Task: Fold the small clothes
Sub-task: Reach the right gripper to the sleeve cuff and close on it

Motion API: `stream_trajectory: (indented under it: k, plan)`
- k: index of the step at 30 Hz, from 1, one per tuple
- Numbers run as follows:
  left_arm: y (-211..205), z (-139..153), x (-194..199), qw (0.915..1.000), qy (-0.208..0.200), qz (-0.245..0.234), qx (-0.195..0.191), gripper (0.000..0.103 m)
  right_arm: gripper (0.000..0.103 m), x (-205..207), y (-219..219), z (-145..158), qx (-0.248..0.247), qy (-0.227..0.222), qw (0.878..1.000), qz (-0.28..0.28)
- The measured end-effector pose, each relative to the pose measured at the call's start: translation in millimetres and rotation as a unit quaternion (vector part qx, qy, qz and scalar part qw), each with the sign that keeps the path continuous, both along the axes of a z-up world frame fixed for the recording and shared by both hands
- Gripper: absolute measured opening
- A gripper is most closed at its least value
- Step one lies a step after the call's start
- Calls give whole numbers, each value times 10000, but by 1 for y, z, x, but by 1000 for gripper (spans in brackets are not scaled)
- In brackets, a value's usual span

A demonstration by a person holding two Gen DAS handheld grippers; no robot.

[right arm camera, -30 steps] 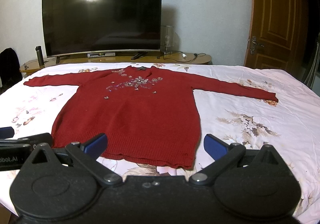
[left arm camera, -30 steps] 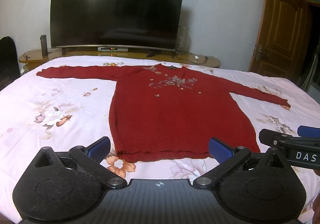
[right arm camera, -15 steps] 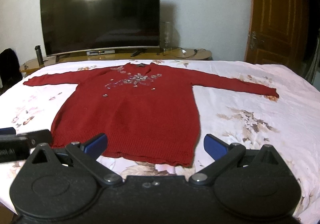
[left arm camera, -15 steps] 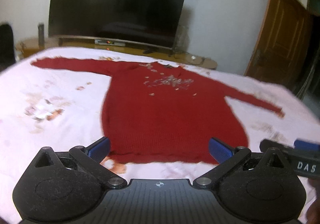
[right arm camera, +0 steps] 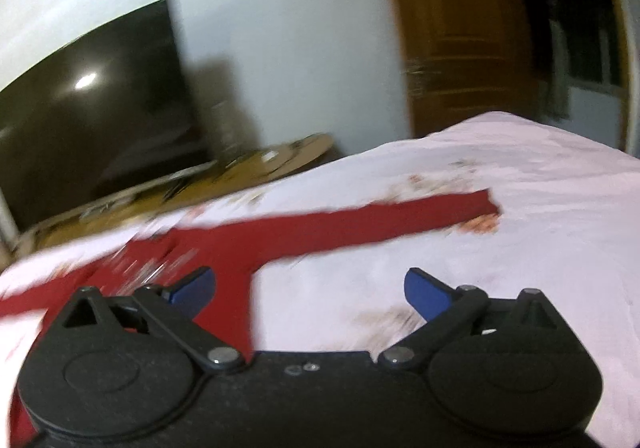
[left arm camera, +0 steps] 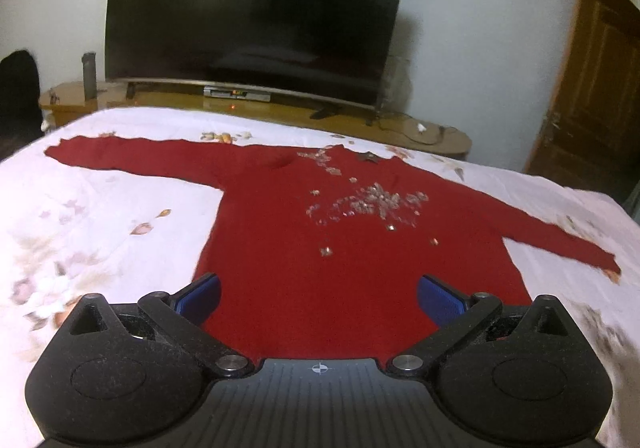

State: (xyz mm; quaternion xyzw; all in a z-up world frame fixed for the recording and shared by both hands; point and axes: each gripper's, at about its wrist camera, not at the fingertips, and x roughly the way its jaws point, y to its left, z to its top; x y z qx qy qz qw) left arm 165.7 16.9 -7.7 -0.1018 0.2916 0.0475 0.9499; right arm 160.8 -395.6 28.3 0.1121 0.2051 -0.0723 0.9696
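A red knit sweater (left arm camera: 320, 256) with a beaded front lies flat on the floral bedsheet (left arm camera: 100, 232), both sleeves spread out. My left gripper (left arm camera: 318, 298) hovers open over the sweater's lower body, nothing between its blue pads. The right wrist view is blurred and tilted. It shows the sweater's right sleeve (right arm camera: 360, 224) stretching to its cuff (right arm camera: 486, 203). My right gripper (right arm camera: 310, 290) is over the sheet beside the sweater's side edge, its left pad above the red cloth. Its jaws are wide apart and closing, with nothing gripped between them.
A large dark television (left arm camera: 256, 15) stands on a low wooden cabinet (left arm camera: 400, 127) beyond the bed's far edge. A wooden door (left arm camera: 592, 95) is at the right. A dark bottle (left arm camera: 89, 73) stands at the cabinet's left end. Bare sheet (right arm camera: 520, 268) lies right of the sleeve.
Both grippers have moved forward over the bed; the left now sits above the sweater's body. The right swung toward the right sleeve and rolled, tilting its view. The right gripper has left the left view.
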Motion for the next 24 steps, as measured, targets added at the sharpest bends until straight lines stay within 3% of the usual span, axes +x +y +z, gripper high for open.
stream_trajectory:
  k: [2, 3, 7, 10, 15, 22, 24]
  plan:
    - [-1, -9, 27, 9997, 147, 98, -145, 103, 48, 33, -36, -8, 103, 32, 9996, -260]
    - [-4, -14, 38, 9996, 194, 94, -178, 103, 47, 55, -59, -15, 183, 161, 9988, -414]
    - [-21, -34, 82, 9992, 373, 154, -46, 103, 67, 115, -129, -47, 569, 331, 9930, -981]
    - [-29, -44, 111, 9984, 433, 359, -18, 103, 58, 150, -184, -78, 1151, 509, 9820, -1407]
    - [-35, -54, 139, 9966, 608, 548, 27, 103, 56, 173, -251, -131, 2303, 617, 9510, -1966]
    - [-35, -61, 154, 9947, 694, 761, -45, 103, 57, 196, -254, -140, 2147, 539, 9626, -1562]
    - [-35, -59, 155, 9949, 672, 754, -76, 103, 45, 201, -255, -140, 2153, 561, 9641, -1452]
